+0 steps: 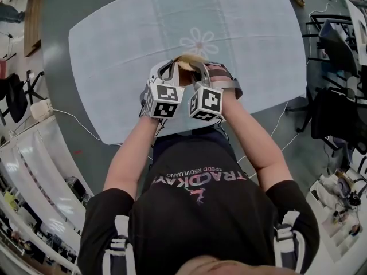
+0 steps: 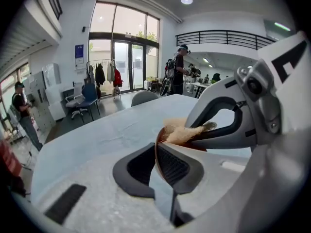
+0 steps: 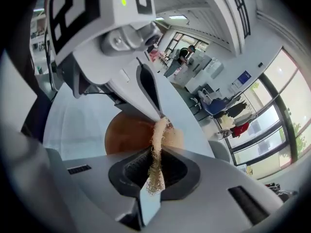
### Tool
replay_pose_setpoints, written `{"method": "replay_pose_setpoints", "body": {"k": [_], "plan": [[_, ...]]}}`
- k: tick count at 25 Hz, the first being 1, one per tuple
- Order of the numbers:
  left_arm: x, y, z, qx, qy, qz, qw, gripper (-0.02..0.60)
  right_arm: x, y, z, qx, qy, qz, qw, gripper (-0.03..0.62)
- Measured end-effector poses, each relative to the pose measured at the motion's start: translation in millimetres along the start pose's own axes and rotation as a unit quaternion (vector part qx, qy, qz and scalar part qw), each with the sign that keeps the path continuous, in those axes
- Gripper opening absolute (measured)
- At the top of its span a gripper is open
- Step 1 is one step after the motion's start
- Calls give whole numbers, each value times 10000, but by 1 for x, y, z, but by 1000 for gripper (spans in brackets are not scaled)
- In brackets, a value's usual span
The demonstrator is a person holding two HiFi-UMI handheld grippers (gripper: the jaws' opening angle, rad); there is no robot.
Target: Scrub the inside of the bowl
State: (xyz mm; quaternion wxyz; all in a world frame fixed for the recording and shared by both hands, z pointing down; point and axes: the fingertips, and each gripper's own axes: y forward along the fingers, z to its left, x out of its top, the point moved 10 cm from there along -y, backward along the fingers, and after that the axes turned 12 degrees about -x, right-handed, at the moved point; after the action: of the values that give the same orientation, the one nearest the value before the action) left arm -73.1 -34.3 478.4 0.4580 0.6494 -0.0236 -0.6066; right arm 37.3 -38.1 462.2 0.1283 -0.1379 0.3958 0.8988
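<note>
Inside bowl (image 3: pixel 125 136), seemingly fibrous scrubber (image 3: pixel 156 155)

We find the bowl (image 3: pixel 127 136) on the table (image 1: pixel 114 50), near its front edge and between our two grippers. The left gripper (image 2: pixel 156 157) sits at the bowl's left rim, with the wall pinched between its jaws. Just right of it, the right gripper (image 3: pixel 154 171) has the scrubber (image 3: pixel 157 132) clamped between its jaws and reaching into the bowl. Chairs (image 1: pixel 335 44) stand right of the table.
</note>
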Motion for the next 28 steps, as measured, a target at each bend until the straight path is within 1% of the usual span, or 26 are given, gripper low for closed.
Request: {"method": "replay_pose_setpoints", "body": {"k": [2,4,6,8,14,20,24,28], "plan": [[4,-5,-3,34,299,-3,9995,29,5,1,0,-52,-128,122,9998,32],[6,-11,-5,61,539,-31,9985,31,9,2,1,-62,-51,270,9996,32],[8,-17,-9,75,711,-101,9974,32,12,1,2,-20,95,410,9991,32],[10,-23,-11,79,784,-207,9967,35,14,-1,3,51,215,525,9984,32],[15,-40,-9,109,711,-532,9960,44,13,-6,11,363,619,702,9949,32],[17,-53,-11,149,679,-708,9951,48,20,-15,21,796,1356,635,9855,32],[18,-55,-15,135,652,-781,9947,48,25,-22,25,1105,1950,431,9736,32],[17,-58,-17,75,509,-846,9951,48,30,-32,27,1356,2640,28,9549,32]]}}
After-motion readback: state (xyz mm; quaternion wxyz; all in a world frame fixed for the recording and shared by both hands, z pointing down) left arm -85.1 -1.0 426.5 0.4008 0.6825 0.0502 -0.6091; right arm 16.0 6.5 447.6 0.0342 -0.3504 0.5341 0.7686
